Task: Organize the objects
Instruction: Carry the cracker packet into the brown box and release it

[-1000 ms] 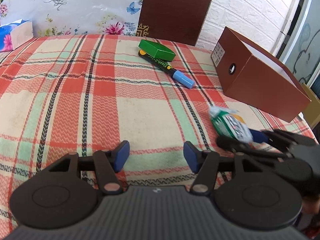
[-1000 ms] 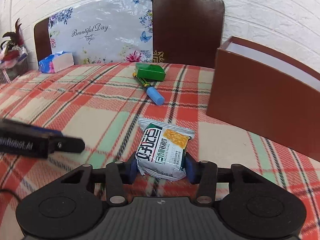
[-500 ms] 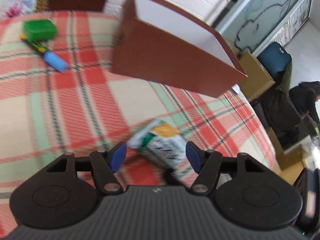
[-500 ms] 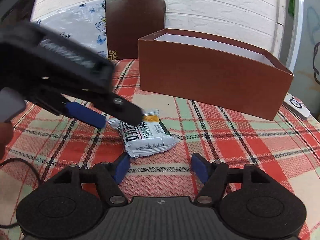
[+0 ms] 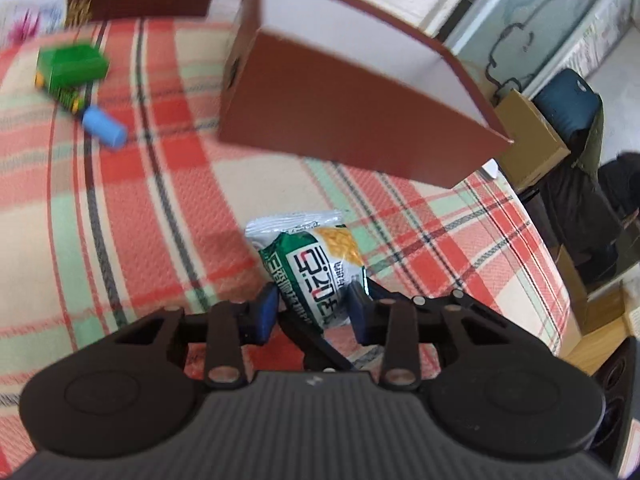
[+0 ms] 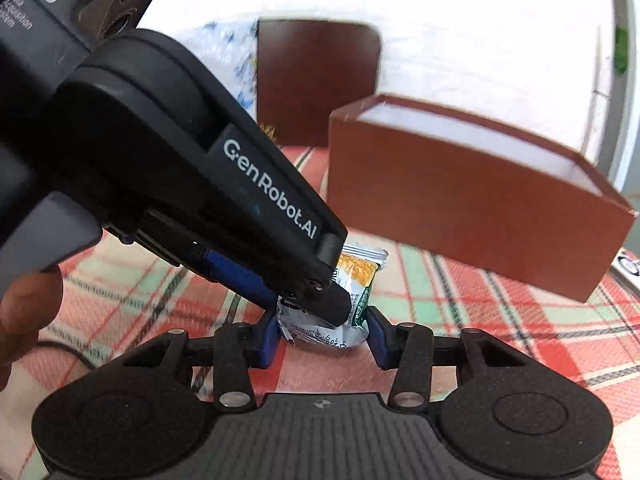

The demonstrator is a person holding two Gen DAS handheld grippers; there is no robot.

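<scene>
A green-and-white snack packet point(image 5: 316, 272) lies on the plaid tablecloth, in front of an open brown box point(image 5: 360, 128). My left gripper point(image 5: 312, 312) has its blue pads pressed on the packet's near end. In the right wrist view the same packet point(image 6: 344, 312) sits between my right gripper's pads point(image 6: 324, 336), which also press on its sides. The left gripper's body point(image 6: 180, 176) crosses that view from the upper left and covers most of the packet. The brown box point(image 6: 472, 200) stands just behind.
A green box point(image 5: 72, 66) and a marker with a blue cap point(image 5: 102, 130) lie at the far left of the table. A dark chair back point(image 6: 316, 80) stands behind the table. The table's right edge point(image 5: 560, 280) drops off near a cardboard box and a seated person.
My left gripper has swung right from open table to the packet and closed on it. My right gripper had opened off the packet half a second ago and is closed on it again.
</scene>
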